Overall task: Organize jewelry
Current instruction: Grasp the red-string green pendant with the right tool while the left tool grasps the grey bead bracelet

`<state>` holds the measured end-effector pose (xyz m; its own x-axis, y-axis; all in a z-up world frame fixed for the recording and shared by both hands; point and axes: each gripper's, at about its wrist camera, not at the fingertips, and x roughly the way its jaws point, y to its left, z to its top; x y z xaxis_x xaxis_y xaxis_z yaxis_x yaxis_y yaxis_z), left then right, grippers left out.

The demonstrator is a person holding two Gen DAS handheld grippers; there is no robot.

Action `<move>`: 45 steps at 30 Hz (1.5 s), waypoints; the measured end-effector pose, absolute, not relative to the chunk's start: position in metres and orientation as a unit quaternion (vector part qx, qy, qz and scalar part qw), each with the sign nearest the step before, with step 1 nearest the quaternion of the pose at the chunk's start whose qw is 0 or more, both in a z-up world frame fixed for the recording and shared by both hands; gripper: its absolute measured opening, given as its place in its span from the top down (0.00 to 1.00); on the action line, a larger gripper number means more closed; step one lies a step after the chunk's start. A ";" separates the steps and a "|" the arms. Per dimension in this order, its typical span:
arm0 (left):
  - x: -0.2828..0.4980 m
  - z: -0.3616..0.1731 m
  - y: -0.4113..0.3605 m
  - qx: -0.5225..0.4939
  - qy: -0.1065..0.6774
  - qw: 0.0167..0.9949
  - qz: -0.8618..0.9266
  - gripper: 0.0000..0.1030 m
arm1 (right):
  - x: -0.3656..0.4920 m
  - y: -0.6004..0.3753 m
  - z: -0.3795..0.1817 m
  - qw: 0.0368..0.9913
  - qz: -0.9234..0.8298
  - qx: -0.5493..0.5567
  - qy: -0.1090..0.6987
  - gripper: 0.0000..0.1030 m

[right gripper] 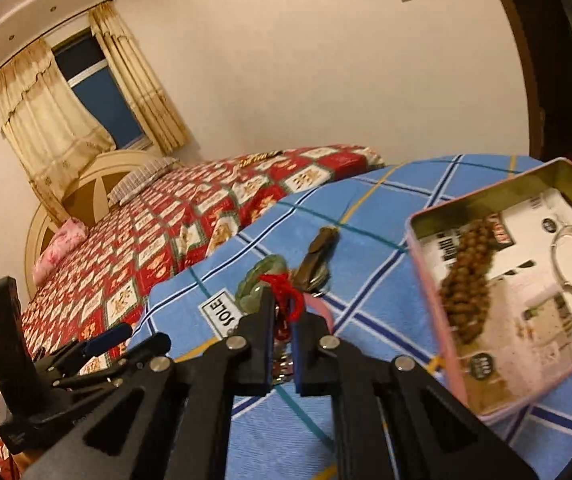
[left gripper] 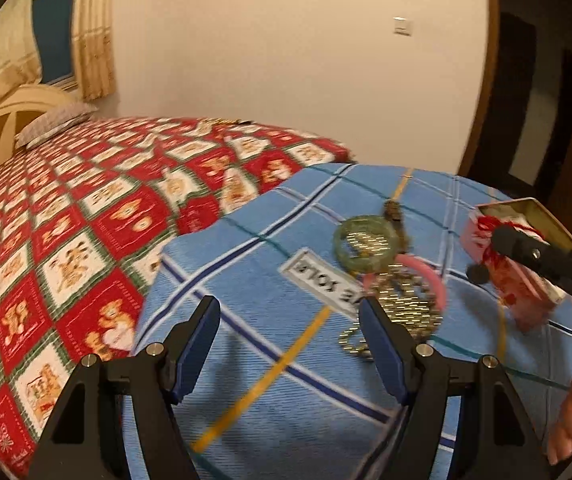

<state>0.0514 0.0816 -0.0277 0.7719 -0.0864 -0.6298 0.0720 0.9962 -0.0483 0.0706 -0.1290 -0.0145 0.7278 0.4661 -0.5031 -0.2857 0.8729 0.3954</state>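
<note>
Pinching a red cord (right gripper: pixel 281 286) between its pressed-together jaws, the right gripper (right gripper: pixel 281 312) sat just beside the pink tin (right gripper: pixel 430 280). Left gripper (left gripper: pixel 290 344) was spread, empty. Lifting straight up before swinging over the rim looked safest; the cord could snag the green bangle (left gripper: pixel 360 246).

A white label (right gripper: pixel 221 314) sewn on the blue plaid cloth (right gripper: pixel 366 320) is printed with the dark letters "SOLE", read sideways in the right wrist view. In the left wrist view the same label (left gripper: pixel 324 282) is seen upside down and blurred; "SOLE" and perhaps further letters are shown. Print on the card (right gripper: pixel 526 280) inside the pink tin (right gripper: pixel 434 280) is not legible.
</note>
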 end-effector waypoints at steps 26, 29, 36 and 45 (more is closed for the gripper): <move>0.077 -0.031 0.033 -0.052 0.347 0.927 -0.129 0.87 | 0.074 -0.148 -0.018 0.925 0.162 0.154 0.309 0.91; 0.066 -0.020 0.040 -0.059 0.316 0.936 -0.141 0.93 | 0.074 -0.147 -0.018 0.926 0.160 0.151 0.306 0.91; 0.062 -0.020 0.048 -0.051 0.322 0.934 -0.147 0.94 | 0.073 -0.149 -0.018 0.928 0.156 0.152 0.303 0.91; 0.064 -0.035 0.047 -0.047 0.369 0.920 -0.127 0.37 | 0.072 -0.150 -0.017 0.926 0.157 0.157 0.307 0.90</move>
